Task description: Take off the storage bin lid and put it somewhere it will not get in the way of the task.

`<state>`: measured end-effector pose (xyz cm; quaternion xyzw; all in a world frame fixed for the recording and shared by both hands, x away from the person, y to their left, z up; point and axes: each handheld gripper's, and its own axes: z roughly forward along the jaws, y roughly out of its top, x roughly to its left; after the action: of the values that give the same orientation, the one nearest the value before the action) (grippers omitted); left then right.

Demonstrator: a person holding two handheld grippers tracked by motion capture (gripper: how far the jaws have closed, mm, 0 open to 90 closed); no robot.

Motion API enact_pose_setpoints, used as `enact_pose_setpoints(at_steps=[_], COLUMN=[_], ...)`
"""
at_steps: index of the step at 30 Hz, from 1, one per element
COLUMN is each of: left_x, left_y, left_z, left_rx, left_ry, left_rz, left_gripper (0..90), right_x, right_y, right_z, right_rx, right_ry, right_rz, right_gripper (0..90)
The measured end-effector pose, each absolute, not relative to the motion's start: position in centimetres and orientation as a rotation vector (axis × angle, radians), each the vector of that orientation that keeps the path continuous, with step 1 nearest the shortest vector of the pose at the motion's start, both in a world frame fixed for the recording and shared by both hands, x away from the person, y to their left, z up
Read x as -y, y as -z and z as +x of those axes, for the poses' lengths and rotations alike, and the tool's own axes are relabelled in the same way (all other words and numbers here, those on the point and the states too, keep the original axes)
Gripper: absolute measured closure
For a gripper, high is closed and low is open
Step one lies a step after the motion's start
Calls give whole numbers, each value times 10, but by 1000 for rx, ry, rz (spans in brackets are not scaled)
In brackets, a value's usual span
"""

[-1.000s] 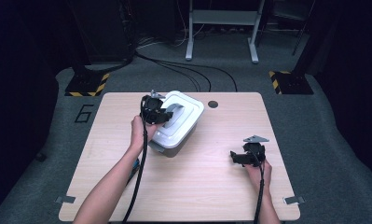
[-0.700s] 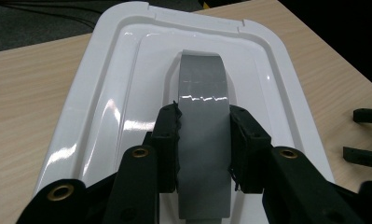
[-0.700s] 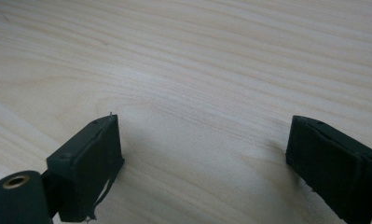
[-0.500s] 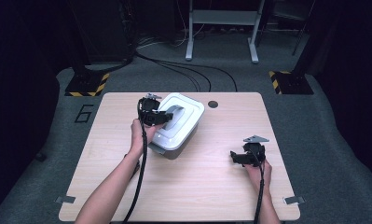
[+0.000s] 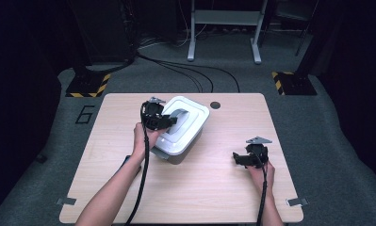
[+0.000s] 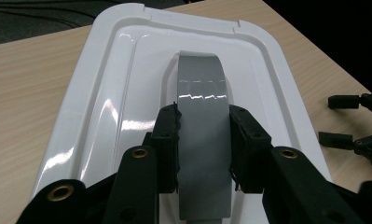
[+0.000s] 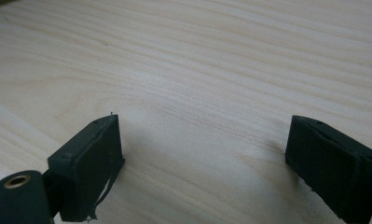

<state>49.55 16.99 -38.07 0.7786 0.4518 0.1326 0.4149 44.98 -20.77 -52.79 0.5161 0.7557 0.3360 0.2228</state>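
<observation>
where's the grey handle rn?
The grey handle runs along the middle of the white lid on the bin left of table centre in the high view; the left gripper is shut on it from both sides.

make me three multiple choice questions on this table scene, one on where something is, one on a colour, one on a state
1. Where does the white lidded box sit on the table?
A. far half, left of the middle
B. near right corner
C. near left edge

2. What colour is the handle on the box's lid?
A. red
B. grey
C. yellow

3. What is the left hand-held gripper doing?
A. lying open on the table
B. shut on the handle
C. holding a cable

Answers:
1. A, the high view shows the box toward the far side, left of the table's middle.
2. B, the left gripper view shows a glossy grey strap against the white lid.
3. B, both jaw pads press on the sides of the handle, while the right hand-held gripper stands open over bare wood.
</observation>
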Motion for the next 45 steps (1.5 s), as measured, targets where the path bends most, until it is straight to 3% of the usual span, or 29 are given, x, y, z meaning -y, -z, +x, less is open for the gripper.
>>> enact_pose_setpoints(at_steps=[17, 33, 45], left_x=[-178, -237, -280], left_y=[352, 324, 323], left_z=[492, 501, 508], left_rx=[-1073, -1162, -1274], left_ry=[-425, -539, -617], left_rz=[1879, 1775, 1686], left_gripper=[668, 667, 667], right_x=[209, 209, 209], right_y=[528, 528, 528], right_z=[449, 449, 449], right_rx=[-2106, -2097, -2103], right_ry=[-920, -926, -921], right_rz=[1408, 1418, 1410], right_gripper=[102, 104, 104])
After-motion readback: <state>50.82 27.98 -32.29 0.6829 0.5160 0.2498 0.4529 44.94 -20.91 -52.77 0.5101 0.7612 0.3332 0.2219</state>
